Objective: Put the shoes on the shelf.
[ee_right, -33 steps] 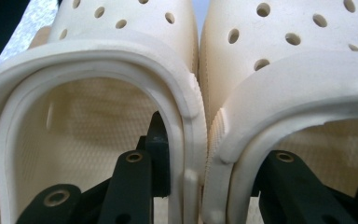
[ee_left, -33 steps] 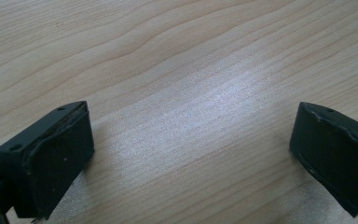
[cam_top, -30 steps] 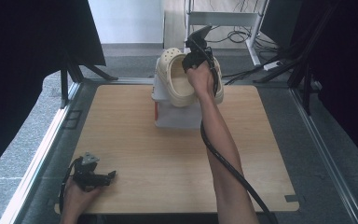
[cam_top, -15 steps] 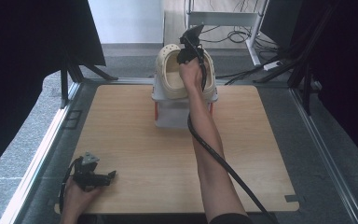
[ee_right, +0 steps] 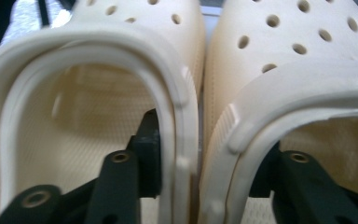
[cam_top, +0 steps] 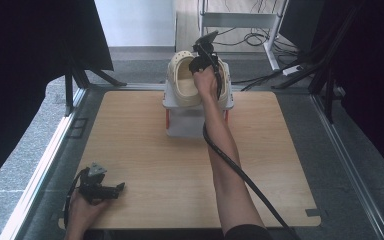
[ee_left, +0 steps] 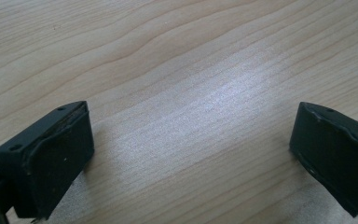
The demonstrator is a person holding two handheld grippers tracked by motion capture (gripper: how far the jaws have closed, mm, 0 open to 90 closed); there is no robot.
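While the person's right arm reaches far over the table, the scene reads as follows.

Right gripper (cam_top: pixel 198 64): it is at the far side of the table, over the pair of clogs, with the hand behind it and the cable trailing back along the forearm.
Right jaws: one jaw stands inside the left clog (ee_right: pixel 88 121), the other inside the right clog (ee_right: pixel 303 93), so the two inner walls, which touch each other, lie between them. The jaws have just been opening; whether the pads press on the walls cannot be told.
Clogs: cream colour, with round holes on top, side by side on the white box (cam_top: pixel 182 120), with their open ends turned to the person.
White box: it stands at the far middle of the wooden table (cam_top: pixel 145 165), with a red part at its left corner.
Left gripper (cam_top: pixel 117 187): it rests low on the near left corner of the table, held by the left hand (cam_top: pixel 82 212).
Left jaws: spread wide apart, only bare wood between them.
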